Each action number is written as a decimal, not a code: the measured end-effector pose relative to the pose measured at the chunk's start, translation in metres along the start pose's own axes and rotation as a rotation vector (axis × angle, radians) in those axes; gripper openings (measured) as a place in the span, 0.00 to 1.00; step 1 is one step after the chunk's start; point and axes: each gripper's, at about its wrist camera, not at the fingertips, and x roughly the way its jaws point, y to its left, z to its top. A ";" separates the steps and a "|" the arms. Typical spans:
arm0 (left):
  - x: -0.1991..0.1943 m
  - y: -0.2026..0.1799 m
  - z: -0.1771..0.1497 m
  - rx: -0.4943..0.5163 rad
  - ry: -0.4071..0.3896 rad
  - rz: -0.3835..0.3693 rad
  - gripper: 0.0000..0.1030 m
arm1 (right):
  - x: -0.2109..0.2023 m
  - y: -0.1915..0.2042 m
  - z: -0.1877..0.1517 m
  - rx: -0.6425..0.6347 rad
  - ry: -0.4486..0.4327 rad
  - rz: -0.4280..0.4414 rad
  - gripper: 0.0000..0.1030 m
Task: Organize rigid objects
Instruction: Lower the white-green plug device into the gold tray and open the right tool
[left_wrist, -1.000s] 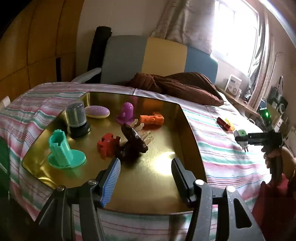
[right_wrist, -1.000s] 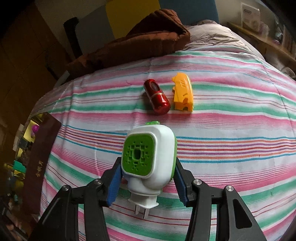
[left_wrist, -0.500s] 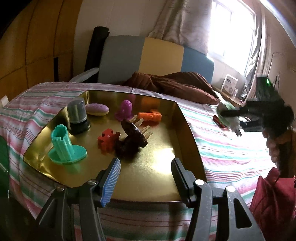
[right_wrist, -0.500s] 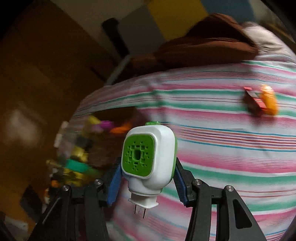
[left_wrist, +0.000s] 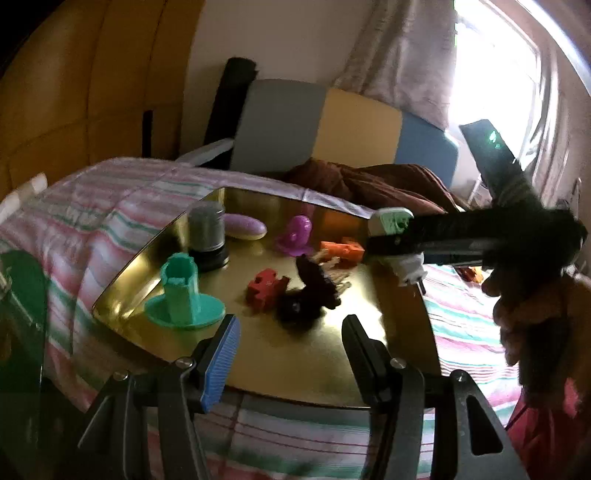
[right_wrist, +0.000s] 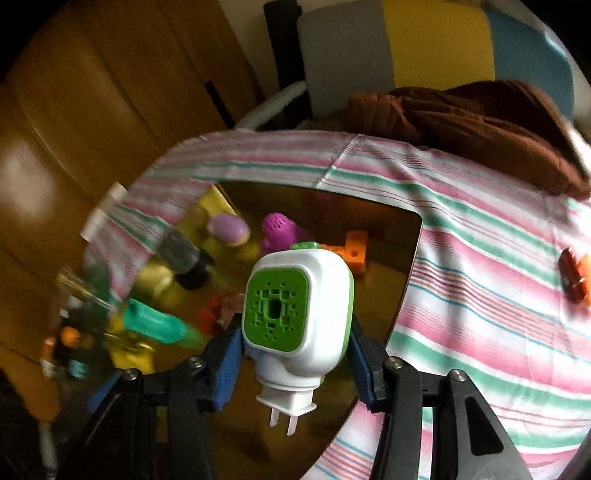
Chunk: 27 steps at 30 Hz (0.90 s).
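Observation:
My right gripper (right_wrist: 295, 354) is shut on a white and green plug-in device (right_wrist: 297, 314), prongs down, held above the right edge of the gold tray (right_wrist: 402, 266). It also shows in the left wrist view (left_wrist: 391, 240) over the tray (left_wrist: 295, 365). My left gripper (left_wrist: 290, 350) is open and empty at the tray's near edge. In the tray lie a teal stand (left_wrist: 183, 295), a grey and black cylinder (left_wrist: 207, 236), a lilac oval (left_wrist: 245, 227), a purple figure (left_wrist: 297, 234), an orange block (left_wrist: 343, 251), a red puzzle piece (left_wrist: 266, 288) and a dark brown comb-like piece (left_wrist: 310, 291).
The tray sits on a striped bedspread (right_wrist: 480, 277). A red piece (right_wrist: 569, 277) and an orange piece (right_wrist: 585, 269) lie on the bed to the right. A brown blanket (right_wrist: 480, 122) and a colour-block headboard (left_wrist: 332, 133) are behind.
My right gripper has carried the plug-in device leftward from above the bedspread to above the tray's right edge. The left gripper has stayed at the tray's near edge, still open.

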 end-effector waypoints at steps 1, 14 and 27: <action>0.001 0.002 -0.001 -0.010 0.004 0.000 0.56 | 0.006 0.003 0.001 -0.014 0.007 -0.029 0.51; 0.002 0.002 -0.002 -0.008 0.018 -0.004 0.56 | 0.035 0.007 -0.006 -0.099 0.099 -0.179 0.51; 0.004 -0.004 -0.005 0.007 0.021 -0.013 0.56 | -0.027 -0.010 -0.013 -0.027 -0.105 -0.180 0.66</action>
